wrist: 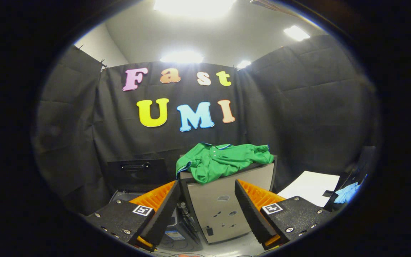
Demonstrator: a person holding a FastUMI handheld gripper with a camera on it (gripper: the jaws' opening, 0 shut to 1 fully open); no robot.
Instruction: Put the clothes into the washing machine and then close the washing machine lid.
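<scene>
In the gripper view we hold the gripper [207,210] with its fingers spread wide and empty, aimed at the grey cabinet [227,203] just ahead, which shows between them. The green shirt [223,160] lies crumpled on top of that cabinet, hanging over its near edge, likely staged there for an easy pick. Left of the cabinet, the washing machine lid [136,173] stands raised, ready for loading; the tub beneath is mostly hidden behind our left finger.

The shirt [223,160] lies on the cabinet [227,203], beyond the gripper's [207,210] spread jaws.
</scene>
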